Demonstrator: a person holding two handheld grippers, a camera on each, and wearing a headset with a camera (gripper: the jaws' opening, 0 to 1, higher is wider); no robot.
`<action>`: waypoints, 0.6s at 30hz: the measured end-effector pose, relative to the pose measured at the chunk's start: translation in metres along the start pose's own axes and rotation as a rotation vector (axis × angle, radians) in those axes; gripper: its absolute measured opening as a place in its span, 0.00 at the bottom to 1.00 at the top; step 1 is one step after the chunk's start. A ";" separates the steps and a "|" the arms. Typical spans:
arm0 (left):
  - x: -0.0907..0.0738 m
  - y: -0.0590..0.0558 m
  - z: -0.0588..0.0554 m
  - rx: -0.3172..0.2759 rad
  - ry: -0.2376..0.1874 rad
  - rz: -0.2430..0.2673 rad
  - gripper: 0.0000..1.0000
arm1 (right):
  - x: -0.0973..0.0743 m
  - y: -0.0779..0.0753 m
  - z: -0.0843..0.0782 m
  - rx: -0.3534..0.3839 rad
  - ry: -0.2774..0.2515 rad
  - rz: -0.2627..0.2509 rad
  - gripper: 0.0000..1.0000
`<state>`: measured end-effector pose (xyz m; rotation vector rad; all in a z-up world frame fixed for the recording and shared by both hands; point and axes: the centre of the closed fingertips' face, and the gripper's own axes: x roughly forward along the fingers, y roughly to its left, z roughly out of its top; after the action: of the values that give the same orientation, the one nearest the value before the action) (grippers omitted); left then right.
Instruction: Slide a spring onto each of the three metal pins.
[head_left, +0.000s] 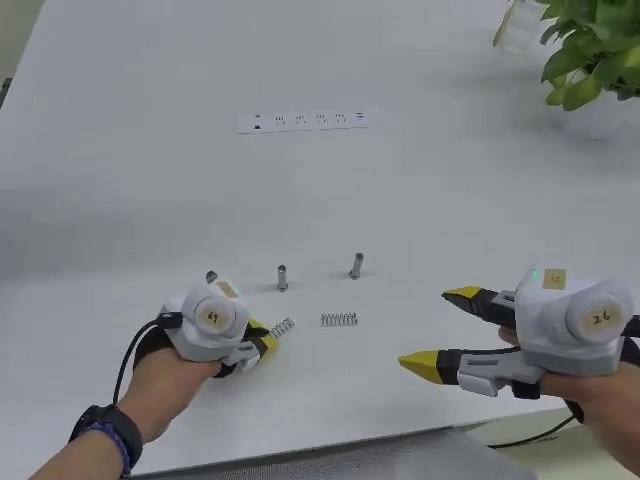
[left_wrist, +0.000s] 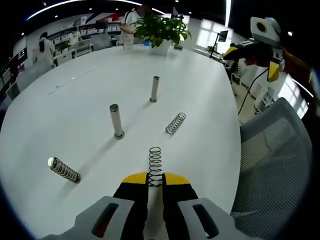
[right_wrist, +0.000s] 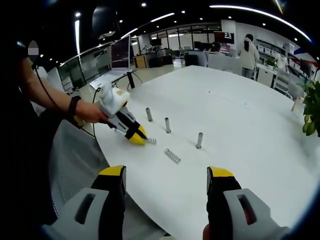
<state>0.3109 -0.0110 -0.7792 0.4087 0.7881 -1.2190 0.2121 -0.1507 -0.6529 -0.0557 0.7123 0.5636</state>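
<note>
The left claw (left_wrist: 155, 180) is seen closed on one end of a spring (left_wrist: 155, 165). The spring's long axis runs straight up the left gripper view, in line with the jaws. In the head view the same spring (head_left: 282, 327) is seen left of centre, pointing toward the upper right from the yellow jaw tips, low over the white worktop (head_left: 150, 180).

A second spring (head_left: 339, 319) is laid flat at the centre of the head view. Its long axis runs left to right, below the gap between two bare pins. These two pins, the middle pin (head_left: 282, 278) and the right pin (head_left: 356, 265), are stood upright.

The left pin (head_left: 211, 277) is half hidden behind the left gripper's body in the head view. In the left gripper view, coils can be made out wrapped around it (left_wrist: 64, 170) at the lower left.

The right claw (head_left: 438, 328) is held wide open and empty at the lower right of the head view, well apart from the pins. In its own view the jaws (right_wrist: 166, 172) are spread over the worktop's near edge.

A white power strip (head_left: 308, 121) is laid across the upper centre of the head view.
</note>
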 end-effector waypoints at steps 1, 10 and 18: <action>-0.002 0.000 0.002 0.002 -0.007 -0.003 0.02 | 0.000 0.000 0.000 -0.001 0.001 0.002 0.64; -0.017 -0.003 0.011 0.039 -0.033 -0.010 0.02 | 0.000 0.001 -0.001 -0.001 0.001 0.012 0.65; -0.033 -0.007 0.035 0.094 -0.075 -0.015 0.02 | 0.003 0.003 0.000 -0.003 0.001 0.031 0.65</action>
<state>0.3111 -0.0141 -0.7304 0.4323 0.6721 -1.2815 0.2127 -0.1468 -0.6541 -0.0482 0.7142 0.5941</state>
